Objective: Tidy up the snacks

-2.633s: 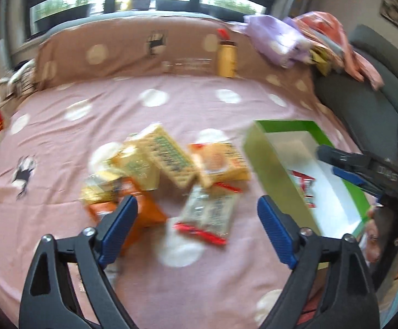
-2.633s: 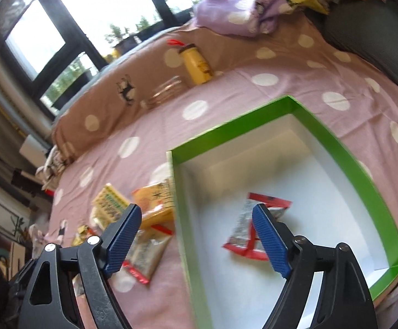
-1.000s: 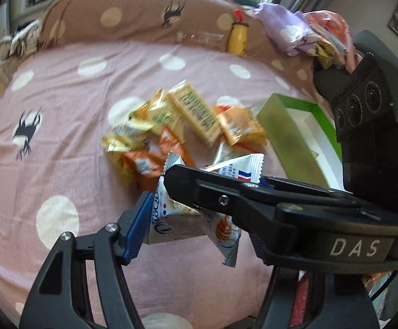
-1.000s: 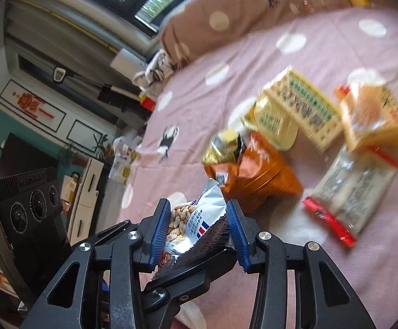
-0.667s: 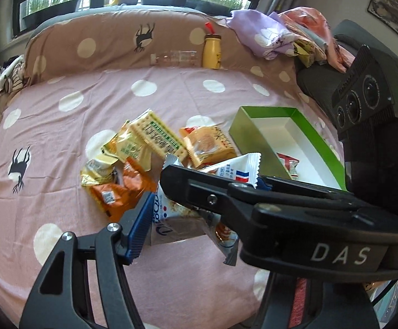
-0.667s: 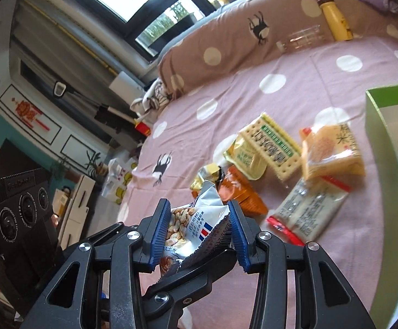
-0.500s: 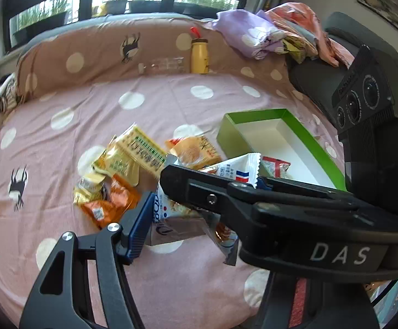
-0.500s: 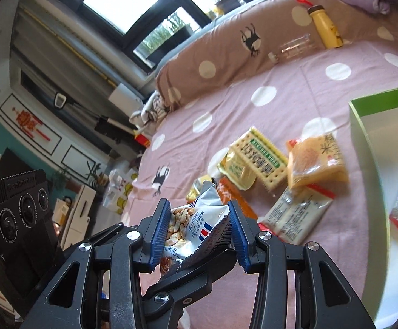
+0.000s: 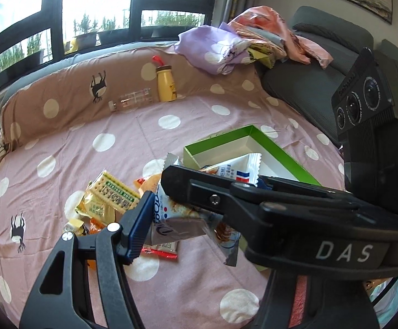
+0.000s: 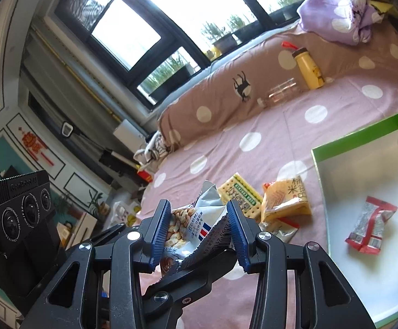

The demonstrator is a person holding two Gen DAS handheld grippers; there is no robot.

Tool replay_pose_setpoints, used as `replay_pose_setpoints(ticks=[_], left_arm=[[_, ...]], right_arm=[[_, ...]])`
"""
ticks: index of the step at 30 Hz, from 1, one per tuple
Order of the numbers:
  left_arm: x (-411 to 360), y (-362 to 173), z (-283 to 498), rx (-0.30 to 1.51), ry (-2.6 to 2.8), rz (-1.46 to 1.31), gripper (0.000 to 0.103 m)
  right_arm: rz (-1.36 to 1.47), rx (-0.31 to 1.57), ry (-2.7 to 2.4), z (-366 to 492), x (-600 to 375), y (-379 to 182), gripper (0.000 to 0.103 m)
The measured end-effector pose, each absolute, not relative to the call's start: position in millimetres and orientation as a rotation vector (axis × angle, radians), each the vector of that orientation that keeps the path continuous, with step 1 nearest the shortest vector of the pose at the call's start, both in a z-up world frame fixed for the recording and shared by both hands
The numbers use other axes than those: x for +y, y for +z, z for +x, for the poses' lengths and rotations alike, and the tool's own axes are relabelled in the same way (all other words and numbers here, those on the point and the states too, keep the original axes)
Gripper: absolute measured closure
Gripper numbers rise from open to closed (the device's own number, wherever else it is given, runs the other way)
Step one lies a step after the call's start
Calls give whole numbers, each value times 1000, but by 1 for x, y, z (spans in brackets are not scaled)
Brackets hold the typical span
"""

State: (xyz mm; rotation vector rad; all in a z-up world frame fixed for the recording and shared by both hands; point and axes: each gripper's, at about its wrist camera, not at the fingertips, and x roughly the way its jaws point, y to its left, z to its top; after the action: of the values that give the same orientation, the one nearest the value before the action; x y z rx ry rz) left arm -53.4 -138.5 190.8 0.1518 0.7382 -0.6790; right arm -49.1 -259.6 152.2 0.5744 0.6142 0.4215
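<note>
Holding the silver-and-white foil snack packet printed with puffed pieces [image 10: 196, 227] above the pink polka-dot bed cover [image 9: 116, 137], I have both grippers on it. The right gripper [image 10: 199, 229] has its blue-padded fingers clamped on the packet's crumpled middle. The left gripper [image 9: 199, 213] shows one finger [image 9: 140, 223] against the packet's side; the other finger is hidden behind the right gripper's black body, so I judge it clamped but cannot confirm contact on that side.

Risks from here:
- Foil is slippery and the packet is crushed. If the grippers pull apart, a seam may tear or one pad may slip.
- Releasing before the packet is over the green-rimmed white cardboard box [image 10: 319, 170] would drop it onto the loose snack pile [image 9: 108, 200] or the box wall.
- The box is light; a knock from either tool could shift it.

Limits of view: the box is cut off at the frame edge in the right wrist view and partly masked in the left. One red-and-silver packet [image 10: 370, 224] lies inside it. Items low in the pile are overlapped and unreadable.
</note>
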Motion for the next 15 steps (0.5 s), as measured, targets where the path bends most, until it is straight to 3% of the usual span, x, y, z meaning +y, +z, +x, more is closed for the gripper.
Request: replay_pose_setpoints(ticks=[15], left_arm=[[-187,187,-42,742,-789,197,41]], right_arm=[[636,569,320,-55,-309,149,57]])
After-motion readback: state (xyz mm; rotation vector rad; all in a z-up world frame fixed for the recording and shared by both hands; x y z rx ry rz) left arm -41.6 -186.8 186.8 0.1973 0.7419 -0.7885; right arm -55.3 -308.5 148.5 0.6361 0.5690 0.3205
